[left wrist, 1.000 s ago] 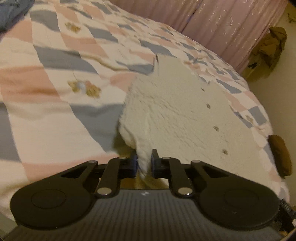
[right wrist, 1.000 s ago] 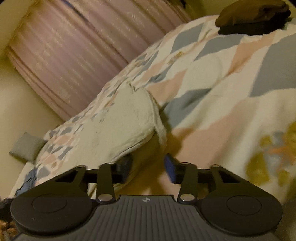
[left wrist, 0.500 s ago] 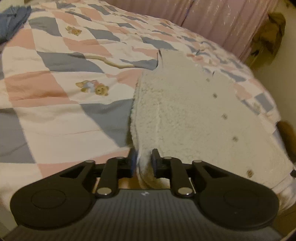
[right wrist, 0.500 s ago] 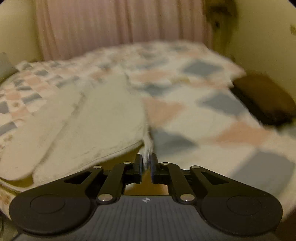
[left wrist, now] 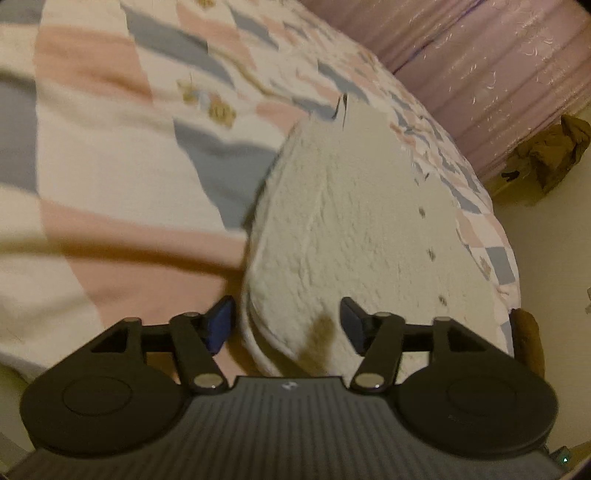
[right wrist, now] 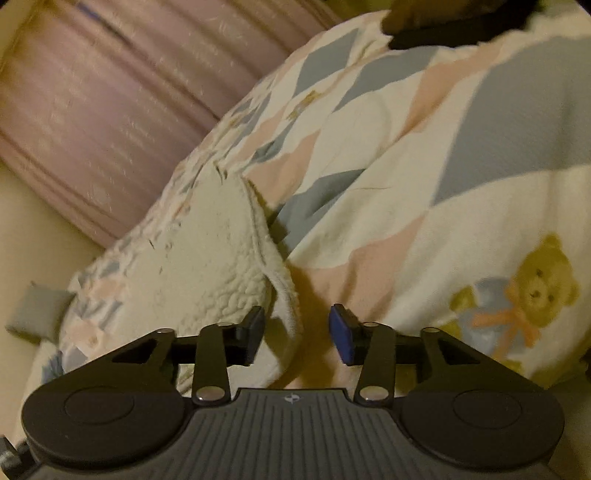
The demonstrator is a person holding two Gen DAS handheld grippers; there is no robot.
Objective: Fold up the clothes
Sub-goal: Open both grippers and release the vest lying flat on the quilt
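A cream fleece garment (left wrist: 351, 236) with small dark buttons lies flat on the patchwork quilt (left wrist: 110, 177). My left gripper (left wrist: 286, 325) is open, its jaws wide apart around the garment's near edge, not pinching it. In the right wrist view the same garment (right wrist: 207, 258) lies at the left with its hem corner curling down between the jaws. My right gripper (right wrist: 295, 334) is open, its fingers either side of that corner.
Pink curtains (left wrist: 480, 66) hang behind the bed. A brown bundle (left wrist: 546, 155) sits by the wall. A dark garment (right wrist: 461, 18) lies at the quilt's far end. A grey pillow (right wrist: 33, 310) lies at the left. A teddy bear print (right wrist: 524, 295) marks the quilt.
Both grippers were shut on the garment's edge half a second ago and have opened, letting it go. The garment lies on the quilt.
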